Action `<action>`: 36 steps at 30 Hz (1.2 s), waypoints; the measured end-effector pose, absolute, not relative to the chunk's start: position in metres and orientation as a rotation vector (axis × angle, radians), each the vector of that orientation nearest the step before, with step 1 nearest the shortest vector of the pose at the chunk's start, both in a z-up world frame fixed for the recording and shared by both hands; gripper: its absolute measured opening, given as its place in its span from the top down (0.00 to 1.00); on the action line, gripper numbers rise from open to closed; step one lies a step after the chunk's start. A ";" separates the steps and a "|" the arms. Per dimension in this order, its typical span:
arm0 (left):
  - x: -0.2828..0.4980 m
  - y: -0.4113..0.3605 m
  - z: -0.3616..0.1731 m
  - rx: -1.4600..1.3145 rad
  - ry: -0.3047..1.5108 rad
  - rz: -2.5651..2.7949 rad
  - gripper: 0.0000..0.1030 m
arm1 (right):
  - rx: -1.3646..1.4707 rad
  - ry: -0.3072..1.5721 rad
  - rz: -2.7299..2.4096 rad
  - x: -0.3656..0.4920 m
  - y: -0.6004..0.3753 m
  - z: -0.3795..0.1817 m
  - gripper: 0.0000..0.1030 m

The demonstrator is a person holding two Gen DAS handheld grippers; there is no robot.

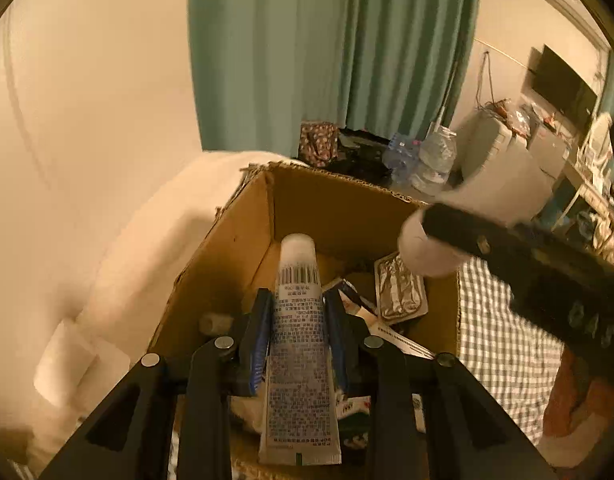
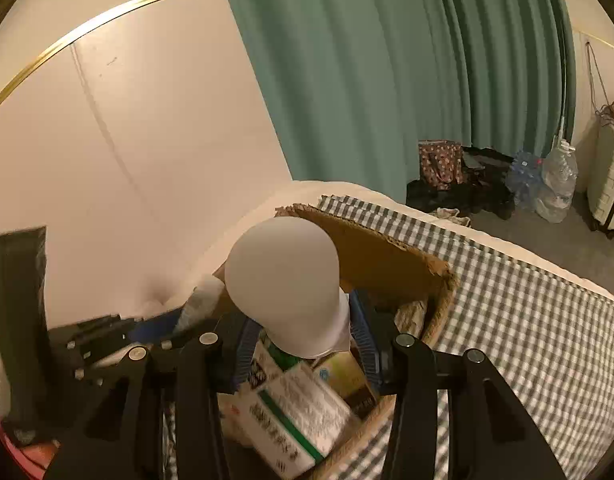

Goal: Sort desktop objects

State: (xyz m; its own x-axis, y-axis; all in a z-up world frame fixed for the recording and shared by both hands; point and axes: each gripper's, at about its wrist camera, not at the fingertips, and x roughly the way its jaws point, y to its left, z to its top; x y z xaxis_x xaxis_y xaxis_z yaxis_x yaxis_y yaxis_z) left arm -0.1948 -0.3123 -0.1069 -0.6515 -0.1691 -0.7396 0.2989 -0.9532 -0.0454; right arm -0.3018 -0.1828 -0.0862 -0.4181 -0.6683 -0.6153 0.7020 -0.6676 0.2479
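Note:
My left gripper (image 1: 299,300) hangs over an open cardboard box (image 1: 339,196), its blue pads against the sides of a white printed tube (image 1: 297,320). The tube's cap points down into the box. From the right a white light bulb (image 1: 423,248) comes over the box's right rim. In the right wrist view my right gripper (image 2: 303,320) is shut on the neck of this light bulb (image 2: 283,276), above the cardboard box (image 2: 387,256). The bulb's round end faces away from me.
The box holds a foil packet (image 1: 399,288) and printed cartons (image 2: 295,412). It stands on a grey checked cloth (image 2: 507,320) beside a pale wall. Beyond hang green curtains (image 2: 367,80), with a patterned bag (image 2: 441,160) and plastic water bottles (image 2: 555,184) on the floor.

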 end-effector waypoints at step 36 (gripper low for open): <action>-0.108 -0.175 -0.097 0.895 0.079 -2.810 0.00 | 0.992 -0.006 -2.734 -0.171 0.053 -0.100 0.00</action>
